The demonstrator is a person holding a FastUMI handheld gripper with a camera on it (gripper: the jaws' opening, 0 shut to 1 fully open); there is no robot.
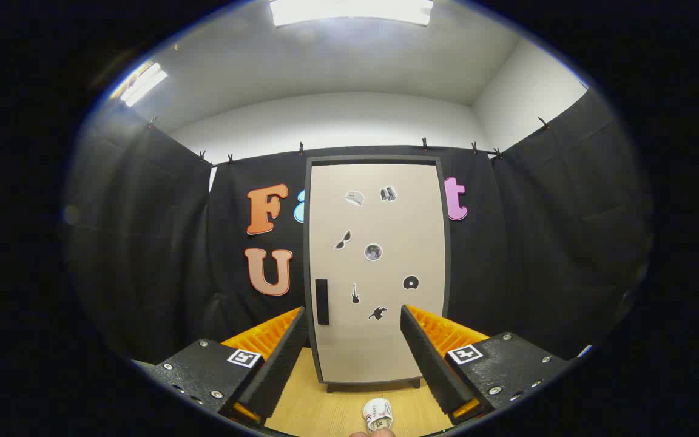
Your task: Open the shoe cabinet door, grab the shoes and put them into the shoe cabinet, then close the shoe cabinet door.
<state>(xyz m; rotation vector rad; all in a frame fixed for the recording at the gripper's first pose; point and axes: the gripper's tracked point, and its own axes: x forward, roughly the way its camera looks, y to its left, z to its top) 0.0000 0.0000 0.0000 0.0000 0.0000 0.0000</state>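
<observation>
Your hand-held gripper [352, 349] hangs with its fingers spread wide apart and nothing between them, aimed straight at the shoe cabinet [377, 267]. The cabinet stands upright on the wooden counter [337, 406], beyond the fingertips, against the black cloth wall. Its pale door [386, 340] is closed, with a dark handle [322, 301] low on its left side and several small stickers [373, 252] scattered across it. A small white shoe [377, 414] lies on the counter between your fingers, close under the camera.
</observation>
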